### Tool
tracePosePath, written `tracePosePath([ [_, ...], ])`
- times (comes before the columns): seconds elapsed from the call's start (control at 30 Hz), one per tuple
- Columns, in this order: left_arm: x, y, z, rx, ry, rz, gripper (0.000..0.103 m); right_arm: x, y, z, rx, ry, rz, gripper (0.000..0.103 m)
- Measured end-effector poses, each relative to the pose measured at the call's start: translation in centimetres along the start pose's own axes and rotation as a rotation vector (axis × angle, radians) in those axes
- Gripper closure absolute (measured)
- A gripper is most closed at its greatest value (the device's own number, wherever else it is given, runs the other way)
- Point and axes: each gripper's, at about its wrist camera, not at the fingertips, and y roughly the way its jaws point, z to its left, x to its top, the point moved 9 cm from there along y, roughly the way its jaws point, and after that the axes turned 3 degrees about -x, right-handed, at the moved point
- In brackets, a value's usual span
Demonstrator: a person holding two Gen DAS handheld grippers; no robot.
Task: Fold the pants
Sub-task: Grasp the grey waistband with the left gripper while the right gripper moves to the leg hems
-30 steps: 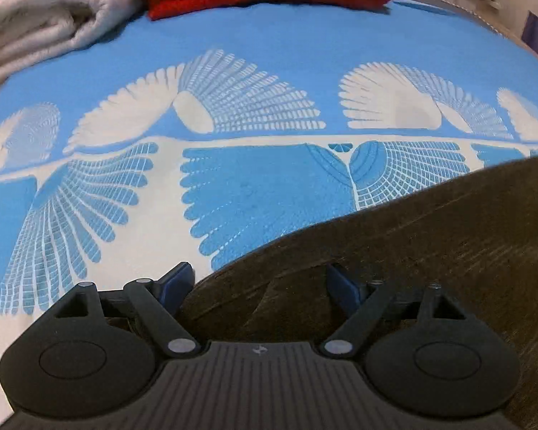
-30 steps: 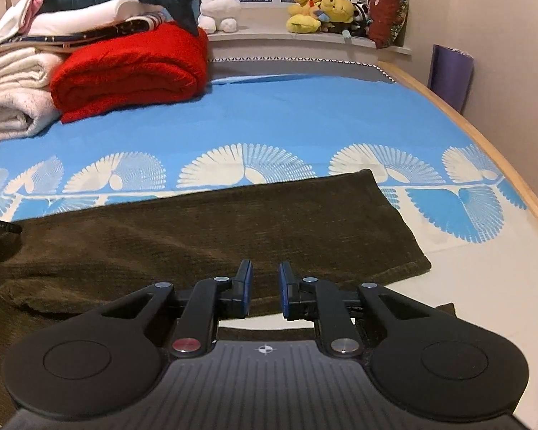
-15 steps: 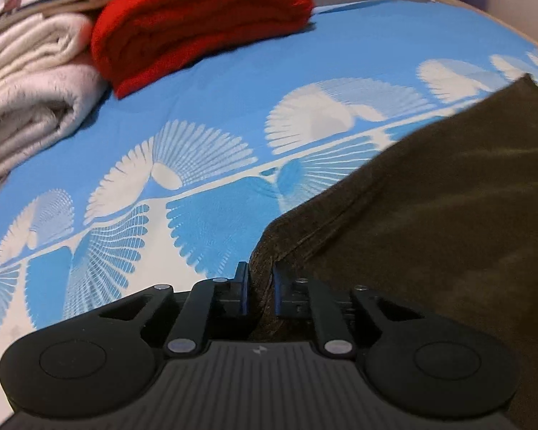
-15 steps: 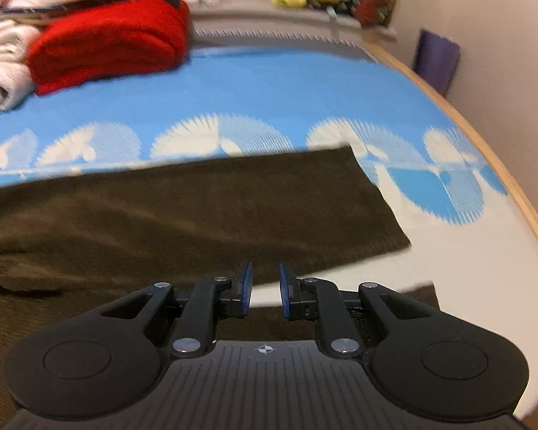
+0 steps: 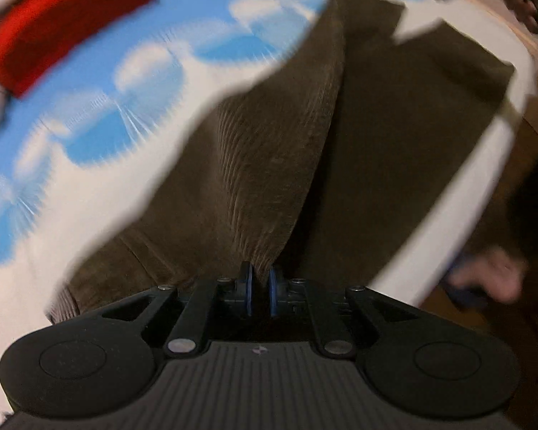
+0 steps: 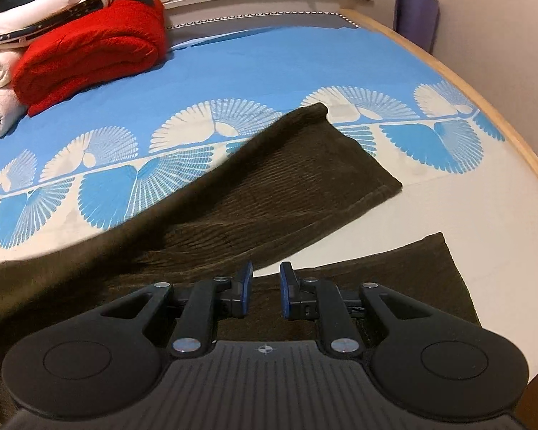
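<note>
Blue-patterned bedsheet (image 6: 269,53) underlies soft, floppy pants (image 6: 269,193); left gripper (image 5: 259,288) pinches the fabric edge at lower center, right gripper (image 6: 265,286) slightly apart, empty.

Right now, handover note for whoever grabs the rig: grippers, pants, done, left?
Left gripper: jaws shut on a pinched edge of the brown pants, fabric lifted into a ridge running away from it; its view is motion-blurred.
Right gripper: jaws slightly apart, nothing between them, hovering over the near leg.
Pants: on the bed sheet, far leg raised and draped toward the near leg, legs not yet stacked.
Done: grasp and lift of one side.
Left: probably carry the far leg over onto the near leg, smooth, then fold lengthwise. Red blanket sits well clear.
</note>
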Motion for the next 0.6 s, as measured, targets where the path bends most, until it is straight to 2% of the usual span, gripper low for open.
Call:
tracePosePath([
  [0.03,-0.4,-0.2,0.8,0.007,-0.044,-0.004,0.091,0.0,0.0,0.0,0.003,0.012,0.006,0.086],
  [0.07,-0.4,-0.8,2.2,0.020,-0.109,-0.029,0.080,0.0,0.1,-0.1,0.009,0.027,0.012,0.086],
  [0.1,-0.3,-1.8,3.8,0.022,-0.191,-0.069,0.064,0.0,0.2,-0.1,0.016,0.044,0.016,0.086],
  [0.17,-0.7,-3.9,7.6,0.008,-0.409,-0.154,0.052,0.3,0.2,-0.2,0.040,0.078,0.013,0.086],
  [0.23,-2.1,-4.8,11.1,0.009,-0.609,-0.179,0.052,0.7,0.2,-0.2,0.049,0.096,0.001,0.086],
  [0.27,-3.3,-4.6,12.7,0.009,-0.715,-0.161,0.052,0.9,0.3,-0.1,0.051,0.104,-0.007,0.086],
  [0.33,-5.5,-3.3,14.5,0.014,-0.852,-0.081,0.052,1.4,0.7,0.0,0.062,0.130,-0.019,0.086],
  [0.43,-7.8,-1.5,15.8,0.064,-0.933,0.028,0.051,2.1,1.4,0.1,0.093,0.191,-0.033,0.086],
  [0.6,-7.7,-0.2,17.0,0.071,-0.923,0.071,0.035,3.1,3.6,1.0,0.137,0.223,-0.028,0.086],
])
